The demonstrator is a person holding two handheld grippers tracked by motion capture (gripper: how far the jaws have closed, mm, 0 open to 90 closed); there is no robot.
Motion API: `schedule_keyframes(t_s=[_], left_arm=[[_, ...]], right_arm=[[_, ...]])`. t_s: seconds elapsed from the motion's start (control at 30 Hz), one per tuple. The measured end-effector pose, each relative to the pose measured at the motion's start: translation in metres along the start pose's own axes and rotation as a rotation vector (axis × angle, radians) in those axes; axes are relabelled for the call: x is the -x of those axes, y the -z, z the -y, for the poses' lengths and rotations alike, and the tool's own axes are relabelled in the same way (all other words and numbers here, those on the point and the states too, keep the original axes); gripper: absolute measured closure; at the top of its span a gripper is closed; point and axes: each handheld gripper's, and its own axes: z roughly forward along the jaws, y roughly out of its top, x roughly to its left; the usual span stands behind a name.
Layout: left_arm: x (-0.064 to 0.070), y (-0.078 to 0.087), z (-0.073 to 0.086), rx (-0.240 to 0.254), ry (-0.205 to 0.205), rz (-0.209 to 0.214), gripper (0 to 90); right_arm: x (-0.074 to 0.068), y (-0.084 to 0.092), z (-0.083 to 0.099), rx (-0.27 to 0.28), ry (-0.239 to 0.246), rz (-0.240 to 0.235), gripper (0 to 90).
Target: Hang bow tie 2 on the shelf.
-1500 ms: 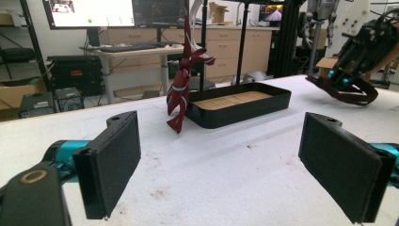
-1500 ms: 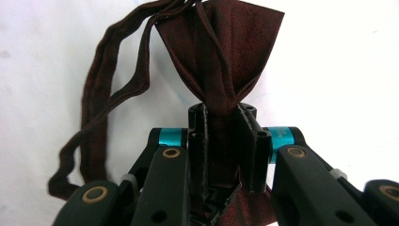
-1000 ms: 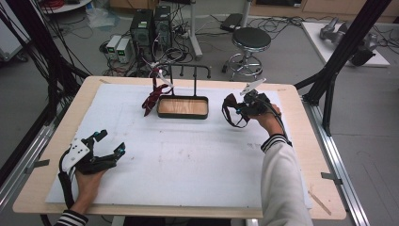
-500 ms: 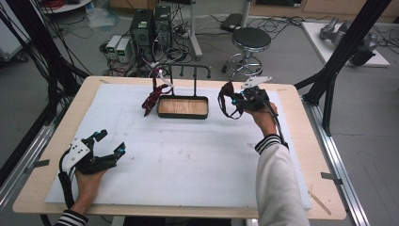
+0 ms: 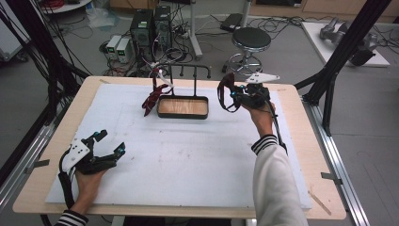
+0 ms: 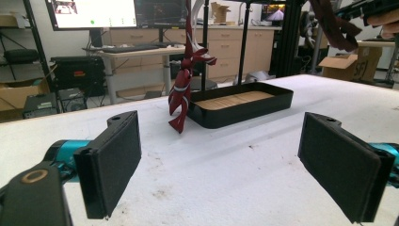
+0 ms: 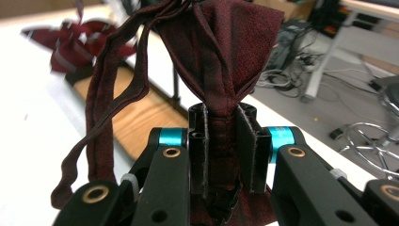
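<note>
A dark maroon cloth tie with a thin strap loop is pinched between the pads of my right gripper, which is shut on it. In the high view my right gripper holds this maroon tie in the air just right of the black tray and its hanging rack. A red patterned tie hangs at the rack's left end, also in the left gripper view as the red tie. My left gripper rests on the white mat at the near left, open and empty.
The black tray has a wooden floor and stands at the far middle of the white mat. A stool, computers and cables lie on the floor behind the table. Black frame posts stand at both far corners.
My right gripper has risen and moved left toward the rack, carrying the maroon tie. The left gripper has stayed put.
</note>
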Motion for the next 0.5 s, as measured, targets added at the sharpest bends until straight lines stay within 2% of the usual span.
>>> schedule_keyframes(t_s=[0.07, 0.23, 0.5], left_arm=[[0.0000, 0.0000, 0.0000, 0.000, -0.001, 0.001, 14.2], [-0.0001, 0.0000, 0.0000, 0.000, 0.001, 0.000, 14.2], [-0.0002, 0.0000, 0.0000, 0.000, 0.004, -0.001, 14.2]], right_arm=[[0.0004, 0.0026, -0.0008, 0.031, -0.028, 0.014, 76.0], [-0.0021, 0.0056, -0.0020, 0.065, -0.026, 0.065, 76.1], [-0.0081, 0.0027, -0.0059, 0.100, -0.029, 0.090, 76.1]])
